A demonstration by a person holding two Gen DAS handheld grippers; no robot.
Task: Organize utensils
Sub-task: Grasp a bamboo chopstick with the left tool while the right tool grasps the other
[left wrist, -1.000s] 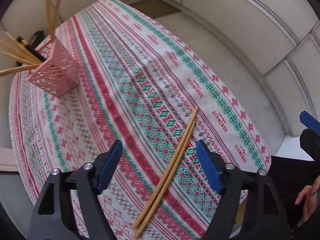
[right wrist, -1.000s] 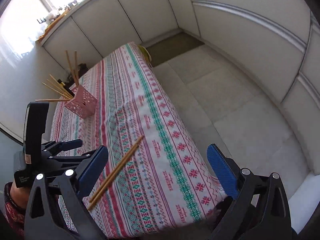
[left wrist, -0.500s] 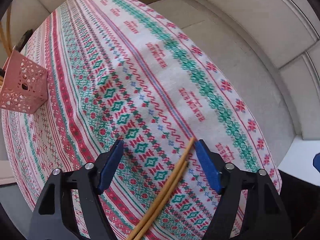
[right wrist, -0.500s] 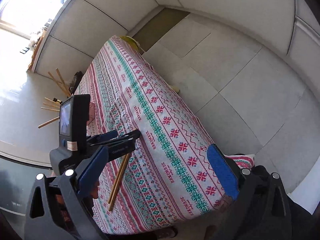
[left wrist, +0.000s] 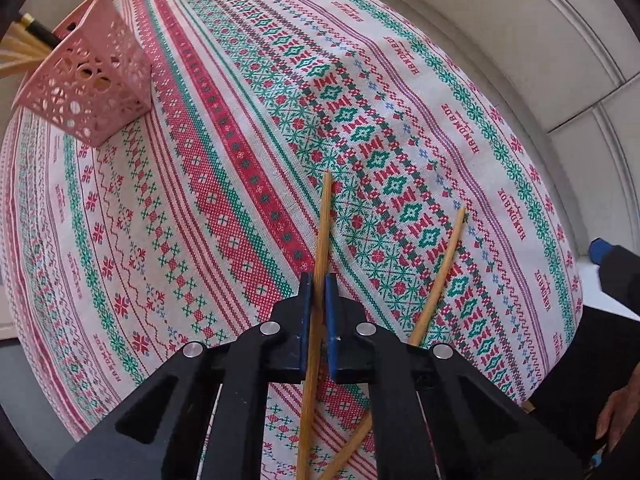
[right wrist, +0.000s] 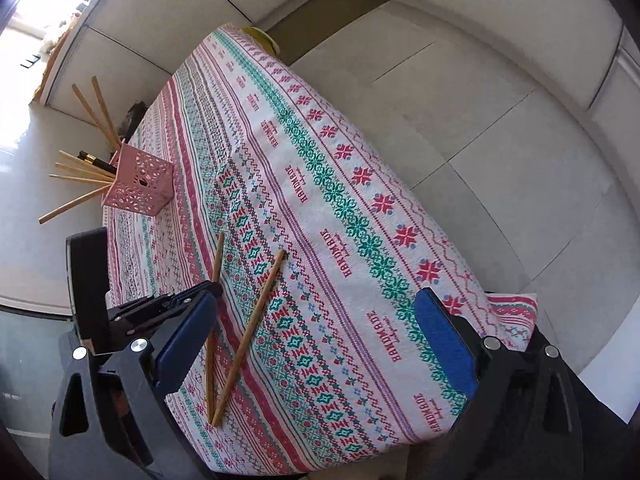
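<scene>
One slim, light-brown bamboo chopstick [left wrist: 322, 224] is pinched partway along its length between blue pads, its tip slanting forward over the patterned cloth. A second matching bamboo chopstick [left wrist: 442, 276] lies flat on the cloth just beside it, the two spreading apart in a narrow V. Farther off stands a pink perforated plastic square holder [right wrist: 138, 183], tilted chopsticks [right wrist: 76, 178] fanning from its top.

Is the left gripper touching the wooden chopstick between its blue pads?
Touching. The left wrist view shows the left gripper shut on one wooden chopstick.
</scene>
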